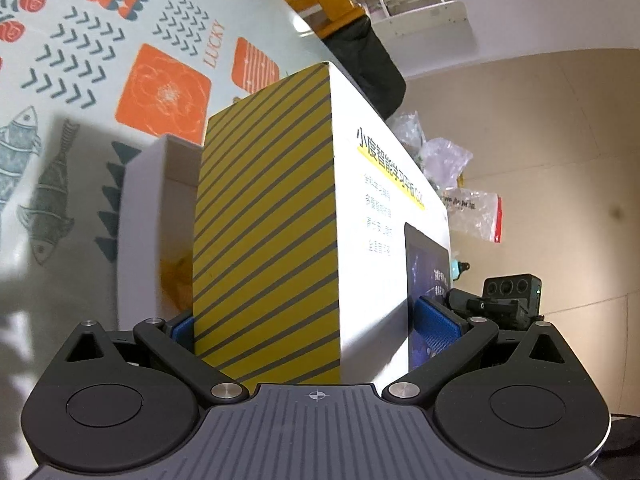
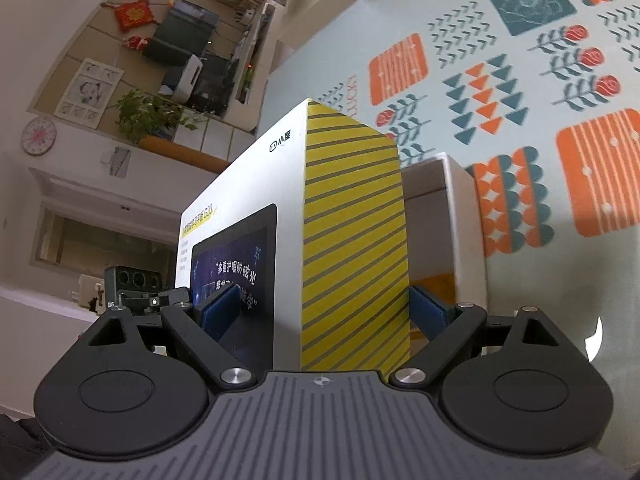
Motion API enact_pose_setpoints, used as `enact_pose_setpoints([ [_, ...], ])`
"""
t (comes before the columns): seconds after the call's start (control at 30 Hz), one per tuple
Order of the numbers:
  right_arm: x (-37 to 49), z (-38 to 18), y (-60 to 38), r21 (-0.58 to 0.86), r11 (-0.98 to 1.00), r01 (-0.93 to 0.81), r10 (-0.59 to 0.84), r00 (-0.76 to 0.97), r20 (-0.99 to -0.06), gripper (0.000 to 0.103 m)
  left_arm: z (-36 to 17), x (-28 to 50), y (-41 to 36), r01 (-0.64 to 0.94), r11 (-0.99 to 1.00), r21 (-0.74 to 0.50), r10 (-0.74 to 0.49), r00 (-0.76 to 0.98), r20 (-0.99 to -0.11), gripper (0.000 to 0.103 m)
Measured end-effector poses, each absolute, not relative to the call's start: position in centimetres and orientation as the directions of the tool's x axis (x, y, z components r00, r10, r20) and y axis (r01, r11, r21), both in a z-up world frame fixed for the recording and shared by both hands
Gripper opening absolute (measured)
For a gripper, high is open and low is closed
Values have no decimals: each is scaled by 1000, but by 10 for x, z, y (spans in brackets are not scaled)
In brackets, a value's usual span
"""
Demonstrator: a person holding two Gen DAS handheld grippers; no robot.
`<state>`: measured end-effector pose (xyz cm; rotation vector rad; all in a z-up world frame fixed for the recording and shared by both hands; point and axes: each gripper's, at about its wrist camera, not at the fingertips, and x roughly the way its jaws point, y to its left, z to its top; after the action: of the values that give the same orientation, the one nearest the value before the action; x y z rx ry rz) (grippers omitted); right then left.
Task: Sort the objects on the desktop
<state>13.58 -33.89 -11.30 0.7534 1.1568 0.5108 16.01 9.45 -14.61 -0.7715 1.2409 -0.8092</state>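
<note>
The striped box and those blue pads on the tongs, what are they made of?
The striped box looks like smooth printed cardboard: crisp folded edges, flat matte faces. The blue pads seem to be ribbed rubber or soft plastic, judging by their grid texture; I can't tell which.

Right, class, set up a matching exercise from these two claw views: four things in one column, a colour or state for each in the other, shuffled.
Things:
1. striped box
2. white open box
3. tablecloth
4. left claw

States:
A. patterned with fish and flowers
B. shut on the striped box
C. yellow and grey end
D. lidless, beside the striped box

Pairs: 1-C, 2-D, 3-A, 4-B
</note>
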Motion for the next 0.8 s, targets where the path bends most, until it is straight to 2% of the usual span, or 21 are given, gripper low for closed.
enact_pose_setpoints([
  [0.27,128,-112,-356,746,665,20,698,337,-631,103,-151,153,79,92,502,-860,-863,128,-489,103],
  [0.8,109,-111,-323,767,642,-23,745,255,-616,103,-140,100,117,24,539,-842,-828,198,-524,103],
])
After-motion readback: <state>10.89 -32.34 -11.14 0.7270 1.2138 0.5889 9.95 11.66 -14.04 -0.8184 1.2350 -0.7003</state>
